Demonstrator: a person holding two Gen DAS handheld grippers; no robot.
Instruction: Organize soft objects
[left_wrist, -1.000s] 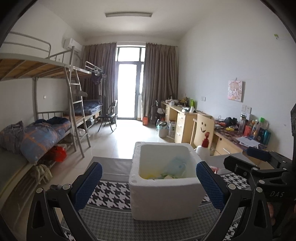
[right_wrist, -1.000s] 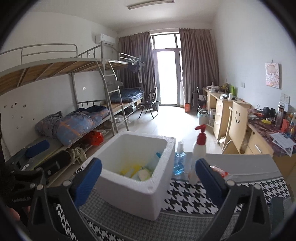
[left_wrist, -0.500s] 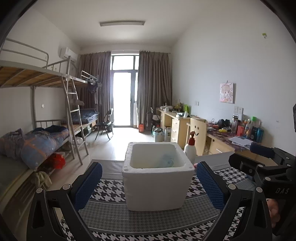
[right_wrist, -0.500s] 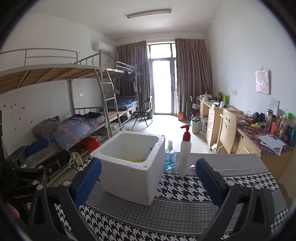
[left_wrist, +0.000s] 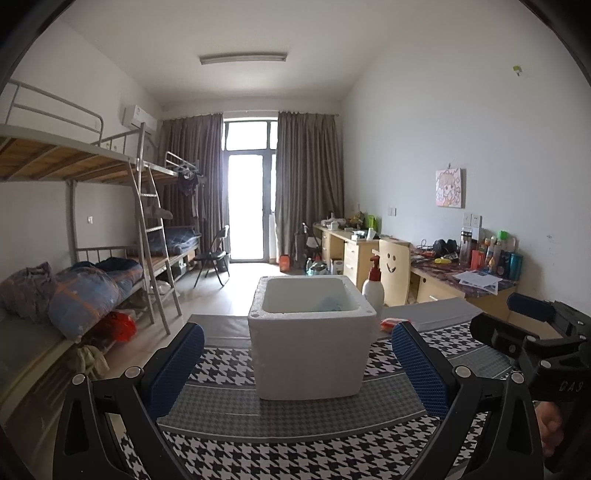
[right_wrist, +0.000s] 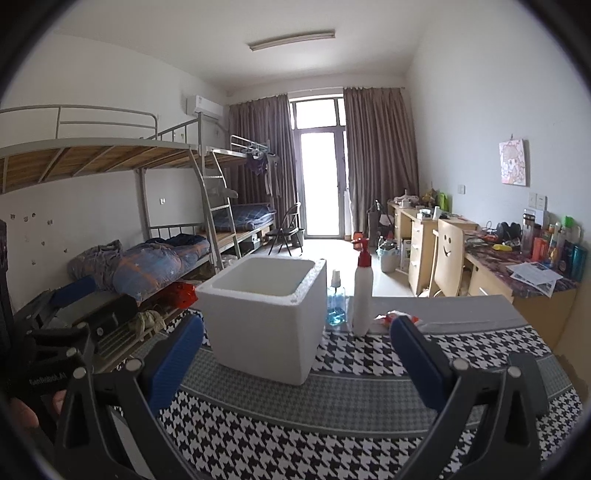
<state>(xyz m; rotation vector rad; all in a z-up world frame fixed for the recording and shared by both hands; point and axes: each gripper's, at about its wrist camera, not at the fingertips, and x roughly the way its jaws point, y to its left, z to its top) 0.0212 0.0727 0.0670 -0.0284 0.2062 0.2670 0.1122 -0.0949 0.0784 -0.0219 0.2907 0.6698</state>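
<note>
Both grippers, left gripper (left_wrist: 297, 365) and right gripper (right_wrist: 295, 356), have jaws spread and empty, hovering over the tabletop's (left_wrist: 295, 421) near edge. The foam box (left_wrist: 312, 338) sits mid-tabletop, ahead and apart from both; something pale blue shows inside it. Judged: between placements or finished; the next move calls for locating another soft item, none visible outside.

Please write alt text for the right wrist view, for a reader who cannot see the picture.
An open two-finger gripper with blue pads points at a white foam box standing on a black-and-white houndstooth tablecloth. Right of the box stand a small clear bottle of blue liquid and a tall white bottle with red pump; a dormitory room lies behind.
</note>
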